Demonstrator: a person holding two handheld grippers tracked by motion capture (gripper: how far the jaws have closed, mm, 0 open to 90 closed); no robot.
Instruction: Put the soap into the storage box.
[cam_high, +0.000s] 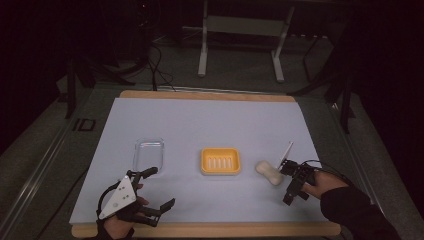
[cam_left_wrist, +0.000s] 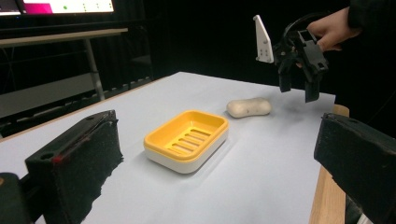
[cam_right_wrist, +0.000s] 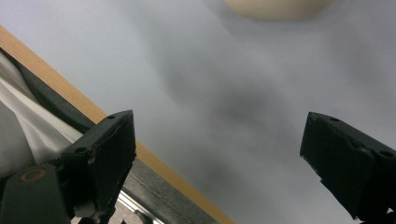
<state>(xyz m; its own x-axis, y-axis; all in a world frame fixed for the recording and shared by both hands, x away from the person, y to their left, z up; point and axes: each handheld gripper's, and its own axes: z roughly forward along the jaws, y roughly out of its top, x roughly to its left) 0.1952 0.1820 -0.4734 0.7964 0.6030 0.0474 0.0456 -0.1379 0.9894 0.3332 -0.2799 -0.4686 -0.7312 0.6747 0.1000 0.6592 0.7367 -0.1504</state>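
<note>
Jaws of both grippers gape empty; cream soap bar (cam_high: 269, 172), pinched at its waist, lies beside yellow slotted dish (cam_high: 220, 161).

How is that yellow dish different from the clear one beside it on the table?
The yellow soap dish is opaque and bright, with raised slats inside; the clear tray is see-through and hard to make out against the table. The yellow soap dish lies crosswise at the middle; the clear tray lies lengthwise, nearer the left gripper. Both are rounded rectangles, and both are empty.

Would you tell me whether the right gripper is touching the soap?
Apart. In the left gripper view the right gripper hangs open above the table, with a gap to the soap.
</note>
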